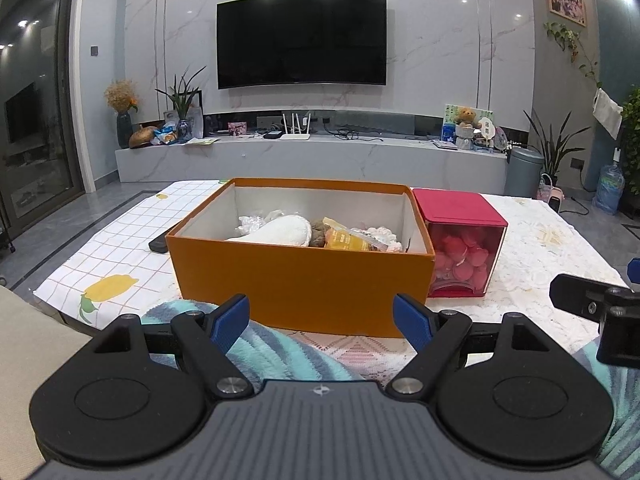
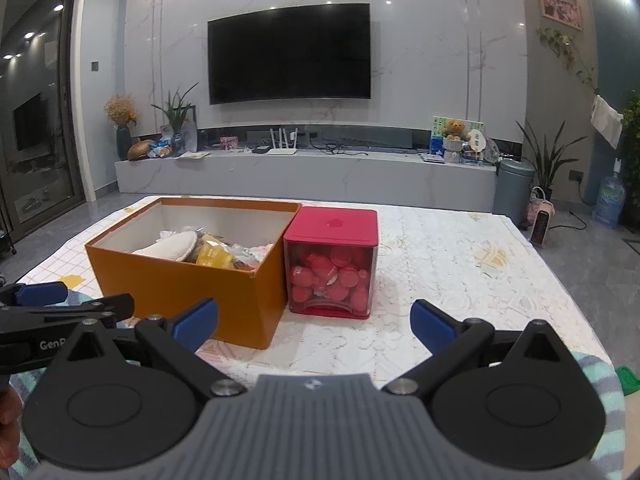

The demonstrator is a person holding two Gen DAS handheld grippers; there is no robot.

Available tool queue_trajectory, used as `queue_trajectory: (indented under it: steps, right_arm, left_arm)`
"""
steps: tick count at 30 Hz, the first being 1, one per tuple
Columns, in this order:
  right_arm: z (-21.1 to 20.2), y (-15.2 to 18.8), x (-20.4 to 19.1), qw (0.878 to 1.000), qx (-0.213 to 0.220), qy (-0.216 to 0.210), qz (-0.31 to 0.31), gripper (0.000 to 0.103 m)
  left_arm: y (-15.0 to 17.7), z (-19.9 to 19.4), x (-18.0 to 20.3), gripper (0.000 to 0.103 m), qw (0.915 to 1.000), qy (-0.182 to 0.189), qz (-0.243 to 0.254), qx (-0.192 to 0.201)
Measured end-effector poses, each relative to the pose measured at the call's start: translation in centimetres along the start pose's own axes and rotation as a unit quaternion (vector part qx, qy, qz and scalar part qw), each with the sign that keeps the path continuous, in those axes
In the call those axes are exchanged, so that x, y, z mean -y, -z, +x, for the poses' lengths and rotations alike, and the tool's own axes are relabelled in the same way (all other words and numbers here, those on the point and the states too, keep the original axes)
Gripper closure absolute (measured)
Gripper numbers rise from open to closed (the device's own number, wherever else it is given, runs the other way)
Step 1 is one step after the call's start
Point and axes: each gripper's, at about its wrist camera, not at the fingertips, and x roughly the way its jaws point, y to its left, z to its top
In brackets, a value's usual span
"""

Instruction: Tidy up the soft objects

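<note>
An open orange box [image 1: 304, 280] stands on the table and holds several soft items: a white plush pad [image 1: 280, 232], a yellow packet [image 1: 348, 240] and white crumpled pieces. It also shows in the right wrist view [image 2: 180, 280]. A teal striped fluffy cloth [image 1: 272, 348] lies on the table just under my left gripper [image 1: 322, 320], which is open and empty in front of the box. My right gripper [image 2: 314, 322] is open and empty, to the right of the box. The cloth's edge shows at the right [image 2: 600, 380].
A red-lidded clear container [image 1: 464, 248] of pink pieces stands against the box's right side, also in the right wrist view [image 2: 332, 264]. A dark remote [image 1: 160, 242] lies left of the box. The table carries a grid cloth [image 1: 100, 248] and lace cloth [image 2: 460, 272].
</note>
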Motion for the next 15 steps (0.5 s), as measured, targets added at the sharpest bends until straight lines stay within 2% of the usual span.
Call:
queue_trajectory:
  steps: [15]
  right_arm:
    - [0.13,0.11,-0.52,1.000,-0.003,-0.009,-0.006,0.003]
  left_arm:
    - [-0.02,0.14,-0.10,0.008,1.0000,-0.002,-0.001,-0.001]
